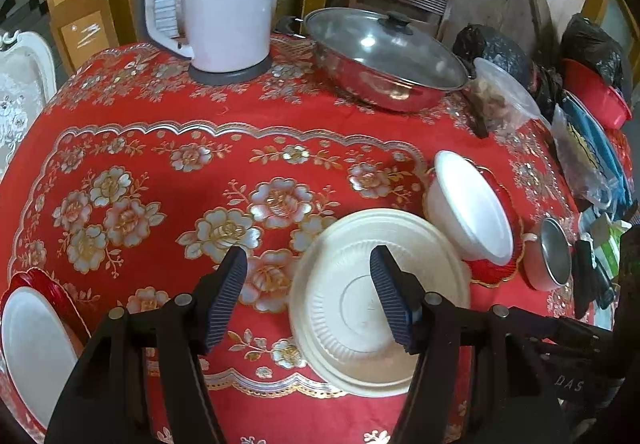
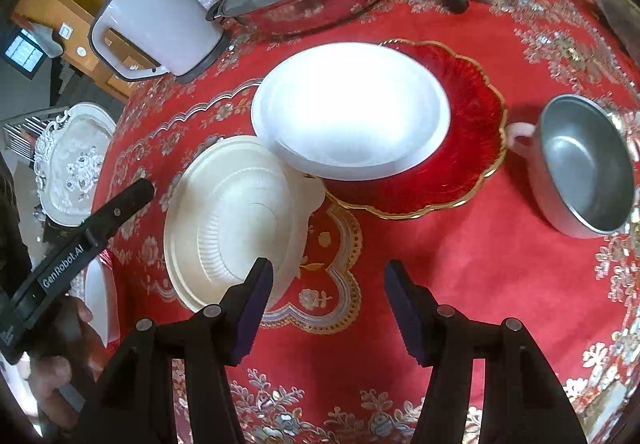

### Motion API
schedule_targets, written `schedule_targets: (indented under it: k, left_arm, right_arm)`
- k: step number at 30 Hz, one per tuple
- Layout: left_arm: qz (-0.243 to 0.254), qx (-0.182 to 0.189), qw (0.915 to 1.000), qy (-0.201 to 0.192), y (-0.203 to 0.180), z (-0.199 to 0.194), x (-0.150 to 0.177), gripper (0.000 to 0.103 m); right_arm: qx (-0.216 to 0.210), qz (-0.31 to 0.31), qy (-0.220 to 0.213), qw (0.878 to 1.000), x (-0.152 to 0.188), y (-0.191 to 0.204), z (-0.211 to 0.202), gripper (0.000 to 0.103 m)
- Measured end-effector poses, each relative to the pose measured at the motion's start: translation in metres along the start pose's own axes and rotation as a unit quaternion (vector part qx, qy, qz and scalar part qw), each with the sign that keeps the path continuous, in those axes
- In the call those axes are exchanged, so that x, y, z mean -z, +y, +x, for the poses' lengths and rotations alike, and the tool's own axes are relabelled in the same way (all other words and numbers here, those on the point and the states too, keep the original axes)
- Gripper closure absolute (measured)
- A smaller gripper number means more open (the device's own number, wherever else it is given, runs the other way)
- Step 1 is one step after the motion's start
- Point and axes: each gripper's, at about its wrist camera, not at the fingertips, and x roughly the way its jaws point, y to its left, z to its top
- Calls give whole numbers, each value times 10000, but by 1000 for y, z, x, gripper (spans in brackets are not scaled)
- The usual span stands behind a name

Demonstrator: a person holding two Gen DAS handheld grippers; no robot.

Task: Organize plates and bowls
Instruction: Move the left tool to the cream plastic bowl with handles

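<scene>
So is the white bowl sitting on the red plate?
Yes, the white bowl rests on the gold-rimmed red plate, covering its left part.

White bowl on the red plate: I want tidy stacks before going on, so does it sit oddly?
Yes. The white bowl sits off-centre on the red plate, pushed to its left side, and its rim overhangs the cream plate beside it.

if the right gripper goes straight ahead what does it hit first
Probably bare tablecloth first; the right gripper, jaws open, points at the red plate holding the white bowl. Depth is unclear.
</scene>
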Motion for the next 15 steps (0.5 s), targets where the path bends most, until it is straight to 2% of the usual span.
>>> schedule_targets:
  k: [4, 6, 15]
  left_arm:
    - [-52, 29, 9999, 129, 6, 7, 1, 40]
    - [-91, 162, 9995, 237, 9, 12, 1, 40]
    - [44, 284, 9973, 677, 7, 34, 6, 40]
  right_arm:
    - [-198, 83, 97, 9997, -4, 1, 11, 43]
    - [-210, 59, 142, 9997, -5, 2, 15, 43]
    - [-232, -49, 312, 9992, -11, 8, 30, 44]
